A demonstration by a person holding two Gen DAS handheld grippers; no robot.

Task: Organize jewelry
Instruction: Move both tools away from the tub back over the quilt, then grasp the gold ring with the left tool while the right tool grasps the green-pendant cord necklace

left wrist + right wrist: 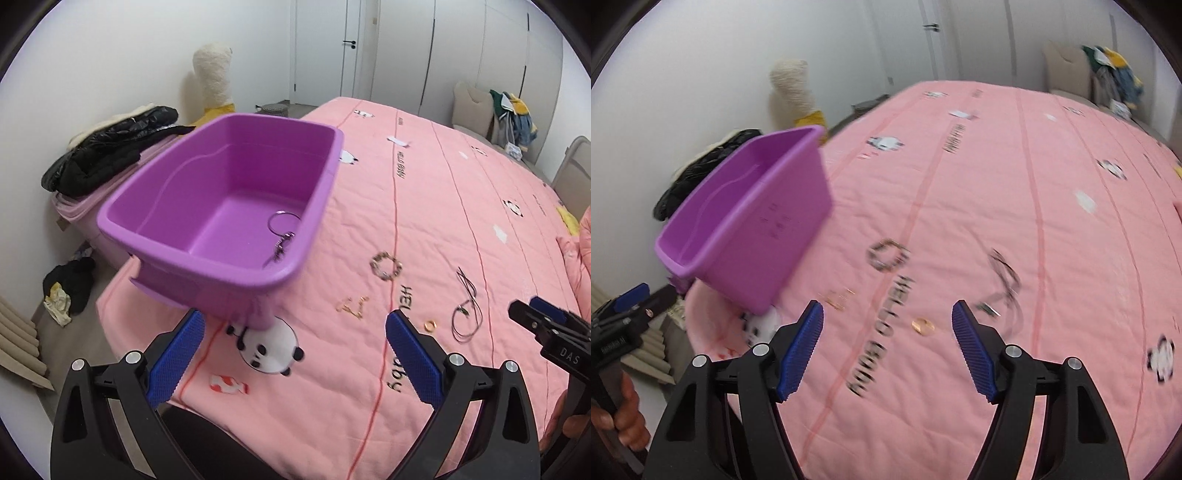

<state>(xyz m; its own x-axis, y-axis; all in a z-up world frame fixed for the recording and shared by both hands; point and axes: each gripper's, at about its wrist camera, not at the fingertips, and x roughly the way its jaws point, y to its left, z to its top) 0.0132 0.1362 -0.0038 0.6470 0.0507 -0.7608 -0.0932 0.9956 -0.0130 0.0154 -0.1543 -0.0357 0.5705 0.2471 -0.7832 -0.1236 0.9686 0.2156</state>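
1. A purple plastic bin [221, 206], rectangular with a rolled rim, stands on the pink quilted bed [461, 206] at 11 o'clock of the left gripper [295, 354].
2. One metal keyring [281, 236] lies inside it.
3. On the quilt: one beaded bracelet [386, 266], one gold chain [352, 308], one gold ring [430, 325], one black cord necklace [466, 308].
4. Both jaws stand released and empty; the right gripper [886, 347] hovers with the ring at roughly 12 o'clock, though blurred.

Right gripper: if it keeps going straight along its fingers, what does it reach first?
Probably the small gold ring on the pink bedspread; it lies between the open right gripper fingers' line. Motion blur leaves depth uncertain.
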